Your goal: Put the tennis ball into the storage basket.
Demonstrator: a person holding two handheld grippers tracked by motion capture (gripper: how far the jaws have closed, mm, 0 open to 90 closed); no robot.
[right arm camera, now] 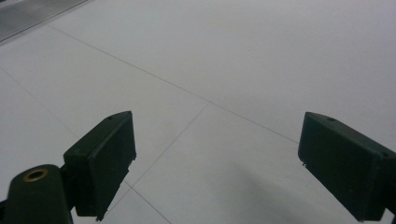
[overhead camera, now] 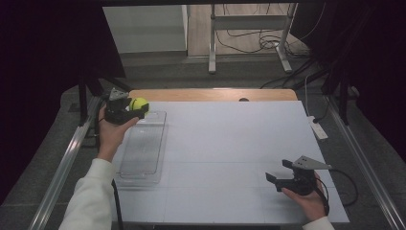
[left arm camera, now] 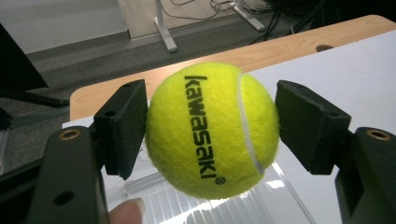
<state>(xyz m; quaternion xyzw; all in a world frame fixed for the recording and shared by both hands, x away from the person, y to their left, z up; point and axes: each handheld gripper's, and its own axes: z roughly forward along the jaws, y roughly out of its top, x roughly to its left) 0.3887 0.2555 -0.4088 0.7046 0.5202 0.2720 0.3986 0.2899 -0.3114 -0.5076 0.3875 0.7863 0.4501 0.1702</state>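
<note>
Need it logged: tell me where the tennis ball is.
High view, far left: the tennis ball sits in the left gripper, above the clear tray's far end.

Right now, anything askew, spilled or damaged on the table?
Nothing stands out. The left gripper holds the tennis ball above the far end of the clear tray, which lies flat and looks empty. The right gripper is open over the bare white table.

Grey carpet floor (overhead camera: 158, 72), metal stand legs (overhead camera: 211, 48) behind

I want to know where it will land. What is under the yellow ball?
Under the tennis ball, held by the left gripper, lies a clear plastic tray. The ball hides the tray part right below it.
</note>
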